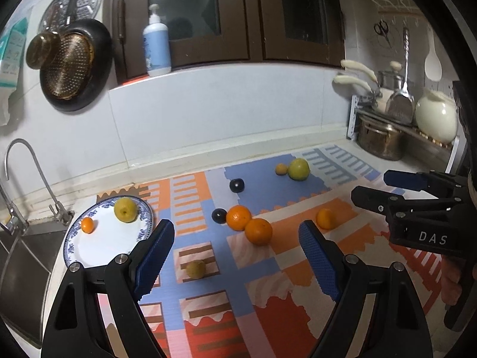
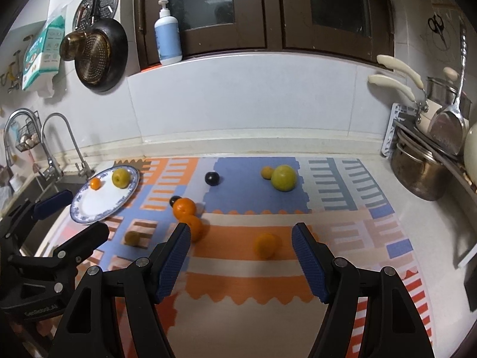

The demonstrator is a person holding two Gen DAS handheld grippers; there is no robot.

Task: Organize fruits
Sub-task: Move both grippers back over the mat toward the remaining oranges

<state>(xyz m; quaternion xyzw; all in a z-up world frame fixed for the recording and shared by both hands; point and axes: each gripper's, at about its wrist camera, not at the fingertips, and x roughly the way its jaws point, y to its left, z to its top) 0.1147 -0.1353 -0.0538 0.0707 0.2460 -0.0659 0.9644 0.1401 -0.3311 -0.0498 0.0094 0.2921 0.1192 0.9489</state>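
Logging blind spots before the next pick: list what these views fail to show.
- Sink: left wrist view, cut off by the frame edge and left gripper.
- Near orange: right wrist view, partly hidden behind a finger of the right gripper.
- Dark fruit: right wrist view, mostly behind the far orange.

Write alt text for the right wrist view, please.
An open right hand-held gripper hovers over a patterned mat, framing a small orange. More fruit is scattered beyond; a plate at left holds two.

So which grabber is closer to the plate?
Left. The left gripper sits right beside the plate; the right gripper is farther off, past the oranges.
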